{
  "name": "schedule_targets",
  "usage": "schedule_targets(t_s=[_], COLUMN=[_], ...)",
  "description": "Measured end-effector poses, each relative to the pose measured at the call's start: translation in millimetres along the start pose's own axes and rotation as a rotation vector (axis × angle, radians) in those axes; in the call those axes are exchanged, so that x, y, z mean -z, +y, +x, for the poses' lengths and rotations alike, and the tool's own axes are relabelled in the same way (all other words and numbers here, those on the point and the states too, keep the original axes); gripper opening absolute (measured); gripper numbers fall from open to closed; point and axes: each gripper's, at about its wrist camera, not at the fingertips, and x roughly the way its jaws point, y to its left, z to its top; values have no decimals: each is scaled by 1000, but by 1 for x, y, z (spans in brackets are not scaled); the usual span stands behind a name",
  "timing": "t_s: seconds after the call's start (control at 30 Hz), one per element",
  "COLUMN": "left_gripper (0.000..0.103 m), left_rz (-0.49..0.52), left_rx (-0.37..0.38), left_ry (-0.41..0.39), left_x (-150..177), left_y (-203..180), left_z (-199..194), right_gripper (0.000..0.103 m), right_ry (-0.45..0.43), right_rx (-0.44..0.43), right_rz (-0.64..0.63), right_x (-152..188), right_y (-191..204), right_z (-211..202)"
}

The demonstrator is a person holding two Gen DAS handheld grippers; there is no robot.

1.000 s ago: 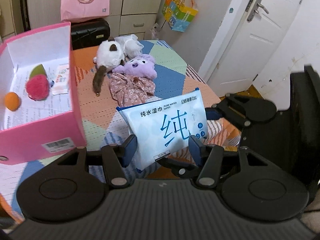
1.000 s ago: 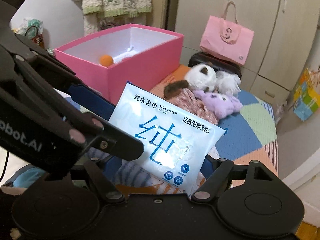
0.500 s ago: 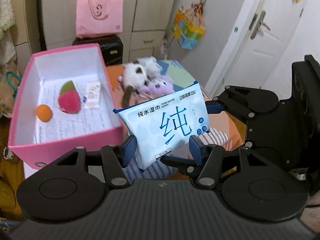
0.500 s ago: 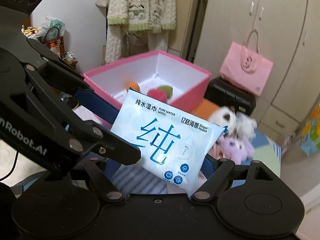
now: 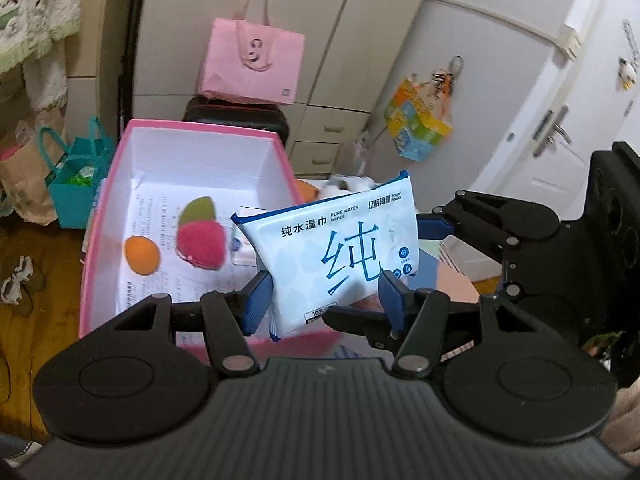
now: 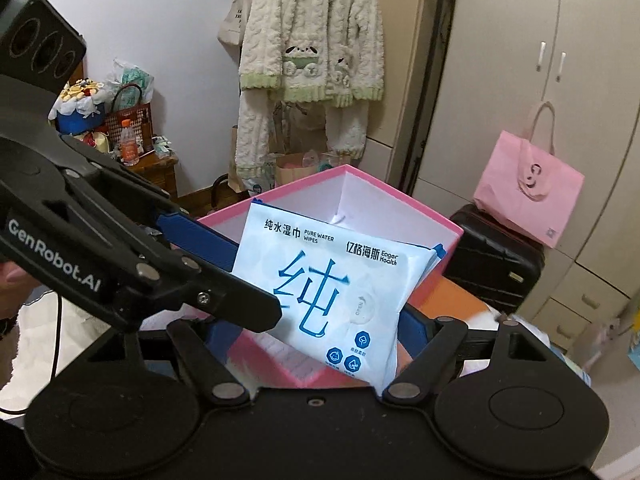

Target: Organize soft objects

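A white and blue pack of wet wipes (image 5: 336,252) hangs in the air, held from both sides. My left gripper (image 5: 325,298) is shut on its lower part, with the blue pads pressing its two edges. My right gripper (image 6: 320,324) is shut on the same wipes pack (image 6: 332,284) across its length; one of its fingers (image 5: 438,227) touches the pack's right end. Behind and below stands the pink box (image 5: 102,224) with white inside, holding an orange ball (image 5: 141,256), a red and green plush (image 5: 200,238) and a small packet. The pack hides part of the box (image 6: 438,258).
A pink tote bag (image 5: 252,66) sits on a black suitcase (image 6: 496,260) beyond the box. A white plush toy (image 5: 348,186) peeks over the pack on the patchwork table. Teal bag (image 5: 76,184) on the floor at left, cupboards behind, white door (image 5: 560,148) at right.
Both grippers have carried the wipes pack up and away from the table's middle toward the pink box, which now lies right behind it. The plush toys have dropped almost out of sight.
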Motion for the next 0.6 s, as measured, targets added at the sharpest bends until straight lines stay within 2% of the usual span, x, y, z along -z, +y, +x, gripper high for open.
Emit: schedule_targets(t_s=[0.3, 0.43, 0.6], left_gripper=[56, 56, 56], left_rz=[-96, -146, -135], left_rx=[-51, -50, -85], left_ry=[39, 52, 63], left_x=[-11, -9, -7], left_y=[53, 68, 72], left_z=[32, 40, 49], right_gripper=[85, 85, 85], right_ry=[67, 103, 137], right_rx=[-58, -67, -75], right_rz=[49, 61, 46], right_x=[-16, -16, -16], right_y=[-8, -8, -6], right_z=[65, 85, 99])
